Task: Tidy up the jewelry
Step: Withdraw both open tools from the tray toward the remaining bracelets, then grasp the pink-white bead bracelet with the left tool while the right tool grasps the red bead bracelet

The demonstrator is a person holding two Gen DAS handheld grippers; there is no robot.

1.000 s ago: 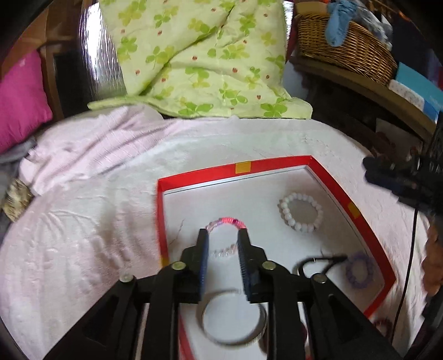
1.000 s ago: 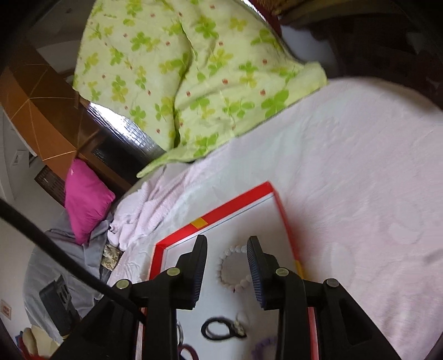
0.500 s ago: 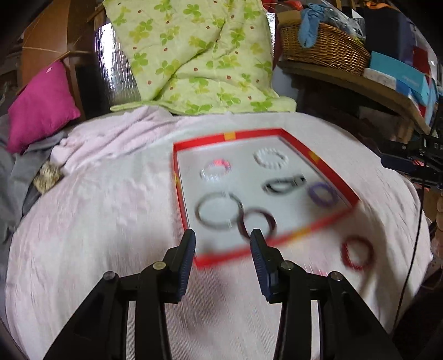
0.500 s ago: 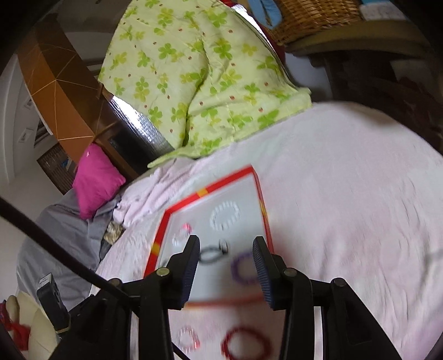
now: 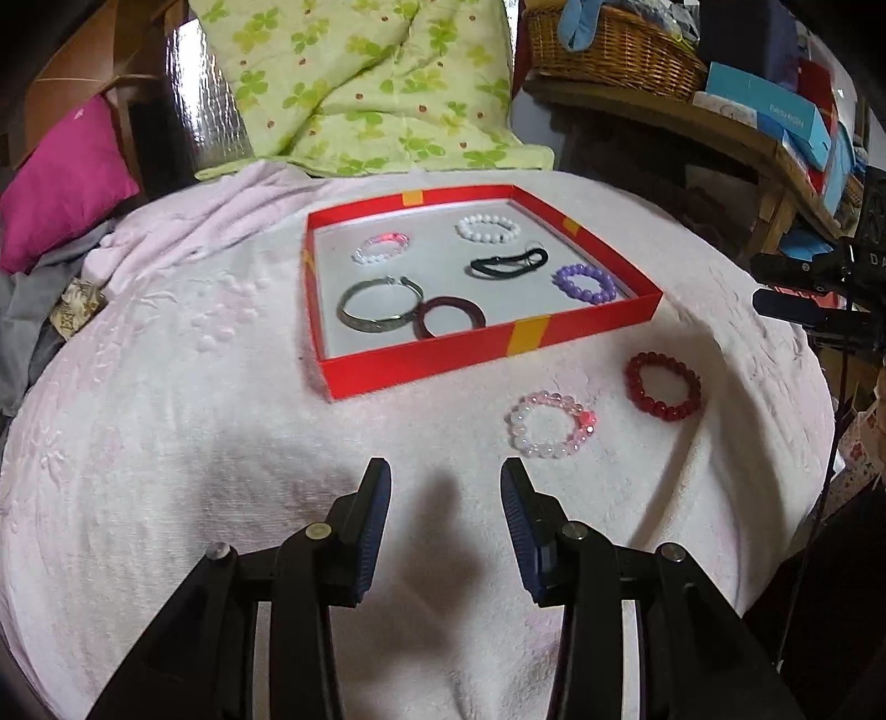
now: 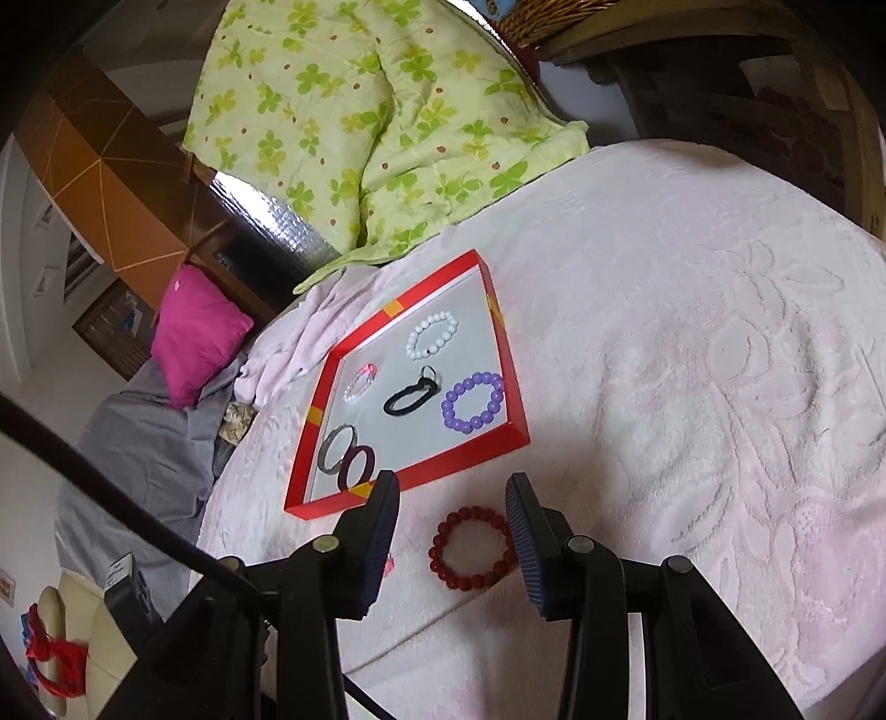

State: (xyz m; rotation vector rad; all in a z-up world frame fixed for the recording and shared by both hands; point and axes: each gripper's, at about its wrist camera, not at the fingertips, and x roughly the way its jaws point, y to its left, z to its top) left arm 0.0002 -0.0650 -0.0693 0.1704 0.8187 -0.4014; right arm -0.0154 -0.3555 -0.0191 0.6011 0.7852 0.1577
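Note:
A red box lid (image 5: 498, 349) (image 6: 470, 454) lies on the pink bedspread and holds several pieces: a white bead bracelet (image 5: 488, 228), a pink-clear one (image 5: 381, 247), a black hair tie (image 5: 509, 263), a purple bead bracelet (image 5: 585, 283) (image 6: 473, 402), a silver bangle (image 5: 376, 312) and a dark red bangle (image 5: 448, 317). Outside it lie a pink bead bracelet (image 5: 552, 424) and a dark red bead bracelet (image 5: 663, 386) (image 6: 472, 548). My left gripper (image 5: 446, 482) is open and empty, well short of the box. My right gripper (image 6: 453, 487) is open, just above the dark red bracelet.
A green floral quilt (image 5: 360, 83) and a magenta pillow (image 5: 61, 177) lie behind the box. A wicker basket (image 5: 609, 44) and boxes stand on a wooden shelf at the right. The bed edge drops off at the right. A black cable (image 6: 111, 498) crosses the right wrist view.
Both grippers have pulled back and up from the box and opened wider. The pink and dark red bead bracelets outside the box have come into view.

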